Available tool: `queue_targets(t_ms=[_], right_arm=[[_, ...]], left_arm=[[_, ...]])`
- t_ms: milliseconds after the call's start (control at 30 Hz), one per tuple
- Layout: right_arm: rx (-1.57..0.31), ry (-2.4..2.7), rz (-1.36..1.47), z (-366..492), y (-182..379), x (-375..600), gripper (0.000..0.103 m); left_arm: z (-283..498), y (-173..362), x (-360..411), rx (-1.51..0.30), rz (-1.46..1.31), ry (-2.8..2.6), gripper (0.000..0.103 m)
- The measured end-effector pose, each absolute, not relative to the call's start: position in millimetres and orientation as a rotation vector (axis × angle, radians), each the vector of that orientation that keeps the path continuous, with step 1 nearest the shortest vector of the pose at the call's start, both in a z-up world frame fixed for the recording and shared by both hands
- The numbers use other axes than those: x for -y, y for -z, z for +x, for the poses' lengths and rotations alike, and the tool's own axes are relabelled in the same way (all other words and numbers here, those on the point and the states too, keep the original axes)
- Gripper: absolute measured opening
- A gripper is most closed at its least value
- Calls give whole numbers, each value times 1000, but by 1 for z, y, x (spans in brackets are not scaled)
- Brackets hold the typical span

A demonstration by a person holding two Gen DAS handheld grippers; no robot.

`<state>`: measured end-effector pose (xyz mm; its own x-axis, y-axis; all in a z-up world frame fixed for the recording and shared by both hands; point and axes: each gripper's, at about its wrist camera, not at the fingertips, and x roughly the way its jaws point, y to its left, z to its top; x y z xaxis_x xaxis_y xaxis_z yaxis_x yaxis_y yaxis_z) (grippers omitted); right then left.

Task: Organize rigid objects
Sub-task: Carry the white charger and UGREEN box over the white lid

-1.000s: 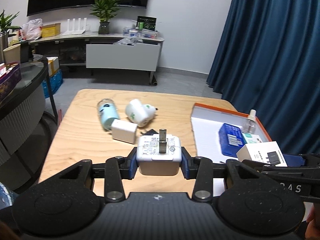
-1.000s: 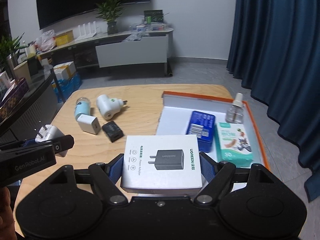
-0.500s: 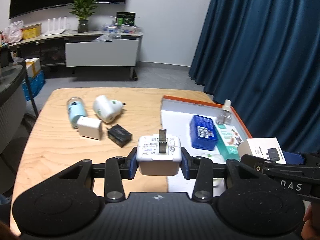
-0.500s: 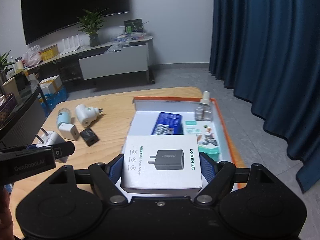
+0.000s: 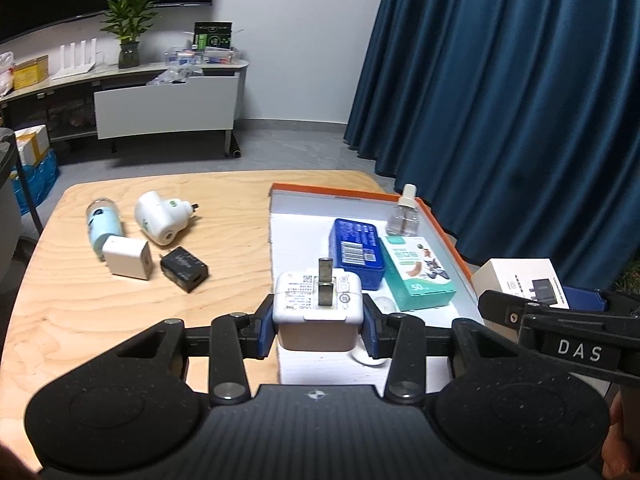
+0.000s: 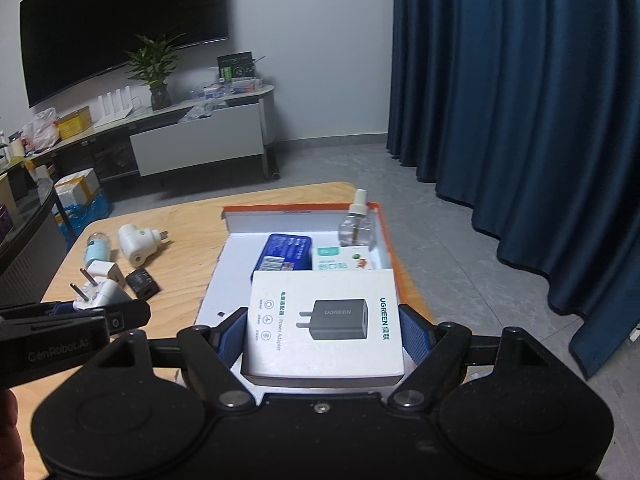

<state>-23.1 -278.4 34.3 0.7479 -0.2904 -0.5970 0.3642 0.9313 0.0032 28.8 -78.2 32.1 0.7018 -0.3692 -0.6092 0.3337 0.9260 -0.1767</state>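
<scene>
the left tongs (image 5: 319, 322) are clamped on a white plug adapter (image 5: 318, 308), pads on its two side faces, prongs sticking up and slightly away. the right tongs (image 6: 322, 334) are clamped across the short sides of a white charger box (image 6: 324, 326), printed face up. both loads hang above the near end of the orange-rimmed tray (image 5: 444, 236), the adapter over its near left corner, the box further right.

the step in hand looks like setting both into the tray beside the blue case (image 5: 357, 248), the teal carton (image 5: 416, 274) and the small clear bottle (image 5: 404, 216). done well, that means bringing each down level over bare white floor, near of the packed far right corner, and parting the tongs only once the base rests flat. a small white round thing (image 5: 366, 356) lies just under the adapter; better to steer clear of it.

the box's long axis runs left to right, its label reading sideways. the adapter is nearly cubic, so its prongs mark the axis, roughly vertical. other chargers wait on the tabletop (image 5: 100, 312) at far left.
</scene>
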Motion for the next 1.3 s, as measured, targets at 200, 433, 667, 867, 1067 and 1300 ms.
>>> queue_targets(t_ms=[200,433,667,867,1067,1300], right_arm=[[-620,373,133,-27,-36,287,92],[-608,385,146,-26,-36,296,92],[-593,381,148,-20,-38,307,92],[-580,378,150,-12,-44,315,92],[-574,368,146,-2,-47,321,92],[-570,361,154,9,-49,329,93]], left_arm=[[31,-33,92,-689,-44,415,42],[38,-35,104,-681,-37,439,42],[47,-38,115,-671,-26,454,42],[55,-41,124,-657,-12,470,42],[62,-41,133,-658,-2,483,42],[70,-39,137,-665,1,489,42]])
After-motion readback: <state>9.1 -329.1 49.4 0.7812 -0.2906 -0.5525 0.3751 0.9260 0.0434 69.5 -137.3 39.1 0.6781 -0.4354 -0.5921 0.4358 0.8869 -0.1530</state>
